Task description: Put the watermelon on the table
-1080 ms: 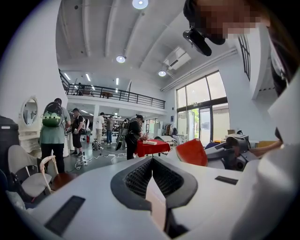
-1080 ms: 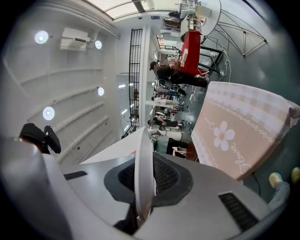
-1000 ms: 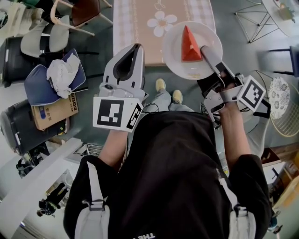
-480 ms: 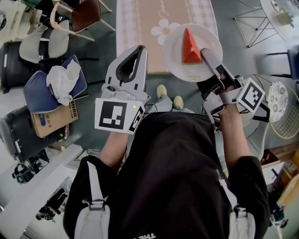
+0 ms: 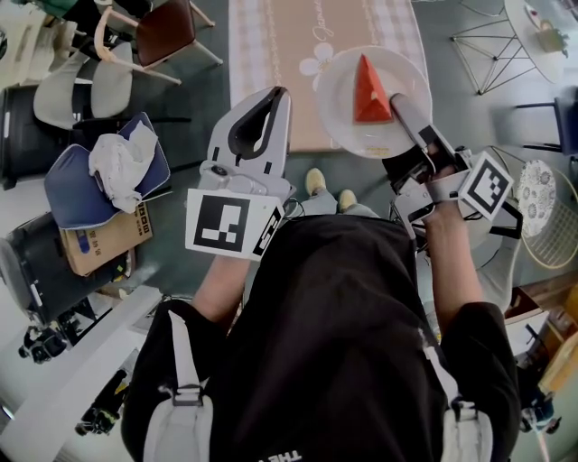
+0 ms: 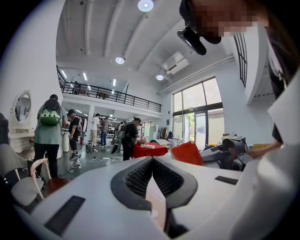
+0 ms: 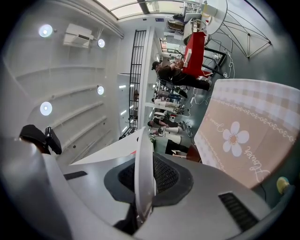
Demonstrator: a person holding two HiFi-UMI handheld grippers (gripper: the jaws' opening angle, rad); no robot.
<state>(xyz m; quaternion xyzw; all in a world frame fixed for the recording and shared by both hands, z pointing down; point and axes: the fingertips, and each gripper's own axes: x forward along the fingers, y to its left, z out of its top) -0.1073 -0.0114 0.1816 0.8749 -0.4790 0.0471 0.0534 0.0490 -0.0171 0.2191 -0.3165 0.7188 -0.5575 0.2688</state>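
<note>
R gripper (image 5: pixel 400 102) clamped plate (image 5: pixel 336 104) rim, watermelon wedge (image 5: pixel 368 79) sat on plate, above table (image 5: pixel 271 54) edge, L gripper (image 5: pixel 275 94) jaws were together w/ nothing between

Left gripper (image 5: pixel 276 92) closed, empty; right gripper (image 5: pixel 398 99) clamped on plate (image 5: pixel 336 90) rim.

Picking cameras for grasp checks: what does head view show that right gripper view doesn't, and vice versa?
Head view only: the full watermelon slice standing on the white plate, the left gripper shut and empty, and chairs beside the table. Right gripper view only: how the right gripper clamps the plate's rim, seen edge-on between its jaws, plus ceiling lights and people far off. Both: the plate and the table with its flower-print cloth.
</note>
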